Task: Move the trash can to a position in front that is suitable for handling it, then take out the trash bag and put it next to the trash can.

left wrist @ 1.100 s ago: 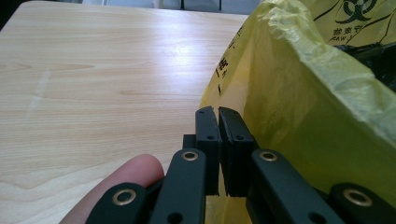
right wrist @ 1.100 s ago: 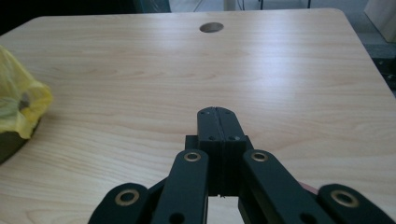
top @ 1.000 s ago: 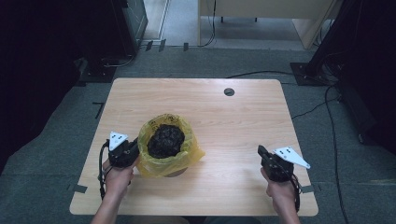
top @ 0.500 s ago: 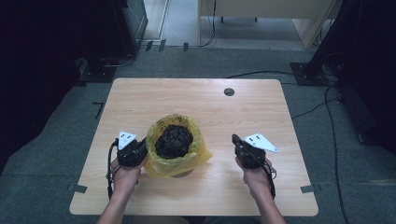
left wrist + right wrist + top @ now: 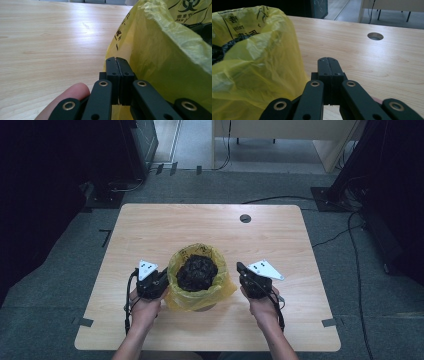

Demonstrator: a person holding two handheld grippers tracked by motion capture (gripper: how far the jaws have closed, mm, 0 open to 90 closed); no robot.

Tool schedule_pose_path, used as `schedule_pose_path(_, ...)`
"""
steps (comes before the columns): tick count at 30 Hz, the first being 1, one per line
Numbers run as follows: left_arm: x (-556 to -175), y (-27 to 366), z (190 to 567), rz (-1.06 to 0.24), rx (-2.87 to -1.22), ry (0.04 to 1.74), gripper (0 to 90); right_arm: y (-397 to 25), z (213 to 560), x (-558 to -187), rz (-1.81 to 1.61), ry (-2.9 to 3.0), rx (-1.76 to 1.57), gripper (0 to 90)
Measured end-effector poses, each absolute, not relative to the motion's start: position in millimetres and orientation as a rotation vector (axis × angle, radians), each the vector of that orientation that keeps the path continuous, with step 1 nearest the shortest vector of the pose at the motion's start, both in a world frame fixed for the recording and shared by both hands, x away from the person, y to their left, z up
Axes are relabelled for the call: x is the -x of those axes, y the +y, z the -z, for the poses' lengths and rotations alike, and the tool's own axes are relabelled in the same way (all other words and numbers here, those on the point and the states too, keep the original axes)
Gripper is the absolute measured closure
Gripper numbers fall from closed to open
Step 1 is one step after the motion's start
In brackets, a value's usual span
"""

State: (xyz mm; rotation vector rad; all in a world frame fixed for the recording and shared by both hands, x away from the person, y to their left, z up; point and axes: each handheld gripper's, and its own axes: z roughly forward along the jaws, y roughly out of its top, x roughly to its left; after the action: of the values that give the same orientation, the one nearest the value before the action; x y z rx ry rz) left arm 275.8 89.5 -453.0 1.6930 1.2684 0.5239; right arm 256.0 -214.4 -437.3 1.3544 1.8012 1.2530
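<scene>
Both grippers had drawn inward toward the bag since a second earlier, when the right one sat out near the lower right corner of the bench; now it lay close beside the bag, and the bag itself appeared slightly further right than before. Seen from the high view, the yellow bag (image 5: 200, 287) stood in the lower middle of the frame on the wooden bench (image 5: 150, 230), its mouth open and a dark crumpled mass (image 5: 197, 271) sitting inside it. The left gripper (image 5: 159, 281) was at the bag's left side, touching or all but touching the plastic, held by the left hand (image 5: 142, 306) coming up from the bottom edge. The right gripper (image 5: 243, 272) sat just to the right of the bag, with the right hand (image 5: 262, 307) behind it and a grey three-cornered plate on top. In the left gripper view its fingers (image 5: 117, 66) were pressed together with only a thin seam between them, nothing caught in them, and the yellow plastic with black printing rose along the right half of the frame. In the right gripper view the fingers (image 5: 329, 66) were likewise together and empty, the bag bulging at the left of the frame and a round hole (image 5: 375, 36) in the bench showing at the upper right.
</scene>
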Motion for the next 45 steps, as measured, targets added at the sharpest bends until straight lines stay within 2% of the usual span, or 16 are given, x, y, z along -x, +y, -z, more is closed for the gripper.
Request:
schedule_pose_path(24,-269,45,449,-0.497,-1.711,1.211,89.4,-231,439,-248,-1.294,1.756,-1.39,90.0)
schedule_pose_path(25,-269,45,448,-0.498,-1.713,1.203,88.0,-233,439,-248,-1.301,1.753,-1.394,90.0)
schedule_pose_path(26,-269,48,447,-0.499,-1.701,1.205,79.5,-237,440,-247,-1.299,1.736,-1.409,90.0)
schedule_pose_path(27,-269,50,446,-0.5,-1.694,1.212,76.0,-239,440,-247,-1.302,1.73,-1.414,90.0)
schedule_pose_path(28,-269,54,445,-0.507,-1.686,1.229,76.0,-239,440,-247,-1.302,1.73,-1.414,90.0)
schedule_pose_path(29,-269,60,444,-0.509,-1.67,1.248,71.6,-242,440,-247,-1.309,1.72,-1.422,88.8)
schedule_pose_path(30,-269,66,443,-0.504,-1.651,1.264,63.0,-248,440,-246,-1.319,1.705,-1.434,86.9)
schedule_pose_path(31,-269,73,442,-0.504,-1.633,1.283,59.5,-250,440,-245,-1.319,1.7,-1.44,86.1)
schedule_pose_path(34,-263,87,442,-0.521,-1.61,1.3,55.5,-255,440,-242,-1.323,1.693,-1.44,83.5)
schedule_pose_path(36,-258,93,444,-0.535,-1.619,1.296,48.0,-260,441,-237,-1.321,1.693,-1.428,79.3)
schedule_pose_path(39,-250,101,450,-0.553,-1.629,1.3,43.6,-266,442,-229,-1.303,1.697,-1.418,74.8)
schedule_pose_path(45,-234,105,472,-0.58,-1.68,1.297,42.2,-274,449,-219,-1.286,1.703,-1.429,71.8)
